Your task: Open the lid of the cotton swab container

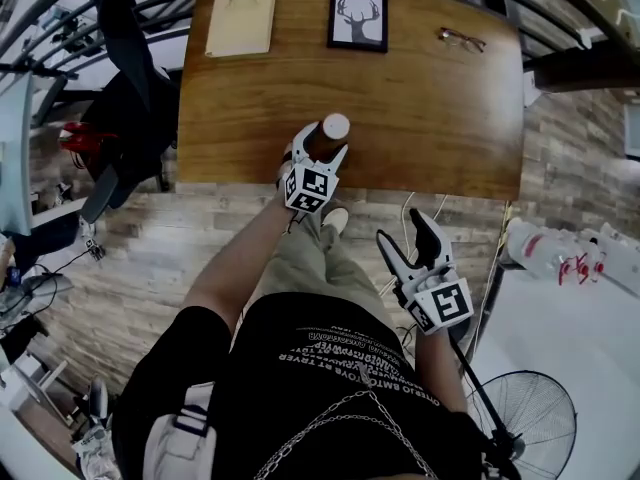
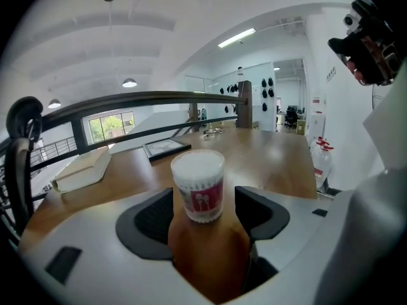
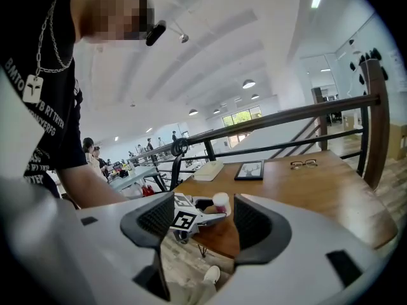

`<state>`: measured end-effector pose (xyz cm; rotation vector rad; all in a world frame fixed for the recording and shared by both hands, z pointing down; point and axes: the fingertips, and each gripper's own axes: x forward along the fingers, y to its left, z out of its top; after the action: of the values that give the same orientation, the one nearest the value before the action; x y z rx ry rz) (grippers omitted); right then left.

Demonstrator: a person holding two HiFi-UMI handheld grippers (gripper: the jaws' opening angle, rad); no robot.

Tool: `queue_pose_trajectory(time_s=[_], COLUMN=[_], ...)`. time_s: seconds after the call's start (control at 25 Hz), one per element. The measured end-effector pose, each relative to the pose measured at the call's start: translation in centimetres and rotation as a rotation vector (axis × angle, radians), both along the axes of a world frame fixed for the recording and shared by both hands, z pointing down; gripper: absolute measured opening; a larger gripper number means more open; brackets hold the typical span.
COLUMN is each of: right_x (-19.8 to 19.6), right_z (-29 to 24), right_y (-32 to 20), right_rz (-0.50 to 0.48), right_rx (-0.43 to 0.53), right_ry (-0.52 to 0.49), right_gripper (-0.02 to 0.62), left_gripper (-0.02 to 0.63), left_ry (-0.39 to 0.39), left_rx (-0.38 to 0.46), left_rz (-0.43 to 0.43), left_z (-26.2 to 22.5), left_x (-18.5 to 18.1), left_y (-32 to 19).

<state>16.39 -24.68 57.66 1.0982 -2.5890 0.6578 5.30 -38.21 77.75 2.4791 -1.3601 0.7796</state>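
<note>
Wooden table: swab container, full, between left tongs.

Black short-sleeved T-shirt with white lettering, silver chain, khaki trousers — left gripper and right gripper white, black-padded.

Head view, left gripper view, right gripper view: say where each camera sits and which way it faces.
Head view: on the person's head, facing steeply down at the table; forearms, torso, legs, left gripper and right gripper show.
Left gripper view: on the left gripper, facing along its open fingers at the cotton swab container; no body part clearly shows.
Right gripper view: on the right gripper, off the table, facing the left gripper; chest and arm show.
All three share that container and the framed picture.
</note>
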Motion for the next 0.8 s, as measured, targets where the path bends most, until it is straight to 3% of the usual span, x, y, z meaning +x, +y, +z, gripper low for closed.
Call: queue_pose_trajectory(time_s=[0.24, 0.48, 0.8], right_x=[-0.1, -0.6, -0.8], right_z=[0.2, 0.2, -1.6], right_y=[0.4, 0.5, -0.2], right_rz=[-0.002, -0.023, -0.050], right_rx=[-0.016, -0.021, 0.016], right_ry=[-0.017, -0.034, -0.045], right_gripper=[0.279, 0.278, 0.278], left_gripper=[0.304, 0.281, 0.275], left_ry=[0.022, -0.030, -0.018], left_rx=[-0.017, -0.087, -0.087], left_rz=[0.012, -0.009, 0.003], left_z=[0.6, 1.9, 0.3], left_x=[0.9, 0.9, 0.5], left_y=[-1.0, -2.3, -0.9])
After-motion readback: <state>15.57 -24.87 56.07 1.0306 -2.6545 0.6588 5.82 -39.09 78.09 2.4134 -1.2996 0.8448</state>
